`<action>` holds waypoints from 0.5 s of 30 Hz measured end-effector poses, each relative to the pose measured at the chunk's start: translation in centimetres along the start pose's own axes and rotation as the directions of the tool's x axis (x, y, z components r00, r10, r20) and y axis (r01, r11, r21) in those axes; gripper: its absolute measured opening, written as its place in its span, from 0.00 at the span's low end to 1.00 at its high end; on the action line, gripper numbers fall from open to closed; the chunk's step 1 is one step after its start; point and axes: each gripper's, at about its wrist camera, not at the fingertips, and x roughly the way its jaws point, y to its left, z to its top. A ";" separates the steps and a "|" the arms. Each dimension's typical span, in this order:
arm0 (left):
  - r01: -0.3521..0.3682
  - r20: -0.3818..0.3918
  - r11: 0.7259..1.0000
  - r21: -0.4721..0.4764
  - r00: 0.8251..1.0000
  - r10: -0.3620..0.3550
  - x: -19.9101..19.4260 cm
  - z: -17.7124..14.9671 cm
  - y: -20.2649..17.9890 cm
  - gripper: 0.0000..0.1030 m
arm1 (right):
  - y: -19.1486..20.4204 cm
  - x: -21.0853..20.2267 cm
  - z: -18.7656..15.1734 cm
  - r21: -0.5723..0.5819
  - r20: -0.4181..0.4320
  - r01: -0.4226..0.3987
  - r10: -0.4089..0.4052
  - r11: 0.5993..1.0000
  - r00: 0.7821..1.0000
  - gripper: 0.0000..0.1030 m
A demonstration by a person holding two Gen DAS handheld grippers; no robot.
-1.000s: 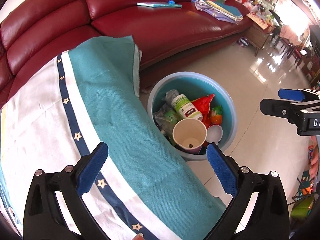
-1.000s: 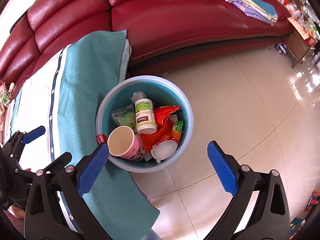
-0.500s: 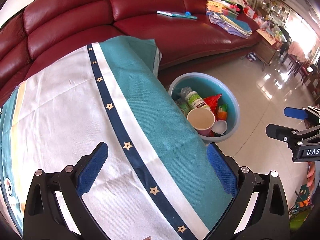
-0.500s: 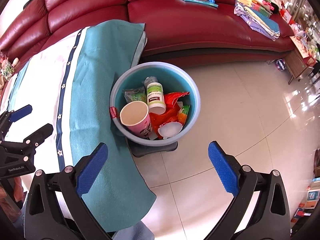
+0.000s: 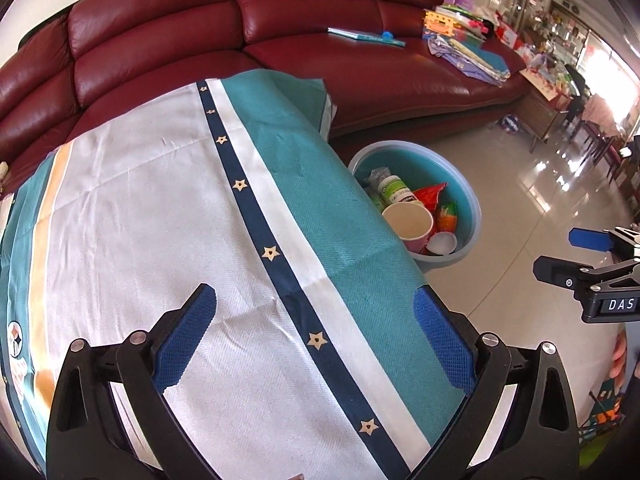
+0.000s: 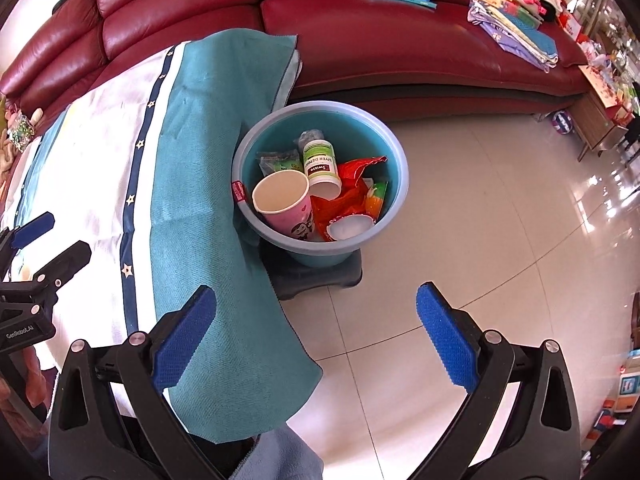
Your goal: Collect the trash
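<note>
The red leather sofa (image 6: 380,40) curved behind everything. In front of it lay the tablecloth (image 5: 160,220), white with teal bands and a starred navy stripe, its teal edge hanging to the tiled floor (image 6: 480,220). Just beside that edge stood the blue bin (image 6: 394,168) on a dark base. Inside it lay the trash: a pink paper cup (image 6: 286,204) leaning at the near rim, a white supplement bottle (image 6: 320,166) beside it, and a red wrapper (image 6: 352,184). My left gripper (image 5: 314,340) hung above the cloth, jaws wide and empty. My right gripper (image 6: 316,342) hung over the floor near the bin, equally wide, holding nothing.
</note>
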 end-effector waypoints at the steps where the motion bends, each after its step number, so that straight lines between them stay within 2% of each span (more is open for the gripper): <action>1: -0.005 0.004 1.000 0.000 1.000 0.005 -0.1 0.0 0.0 0.96 | -0.1 0.0 0.0 0.002 0.001 0.002 -0.002 1.000 1.000 0.93; 15: -0.004 0.046 1.000 -0.006 0.999 0.005 -1.0 0.1 0.0 0.96 | 0.0 -0.6 0.1 -0.010 0.011 0.003 -0.003 1.000 1.000 0.93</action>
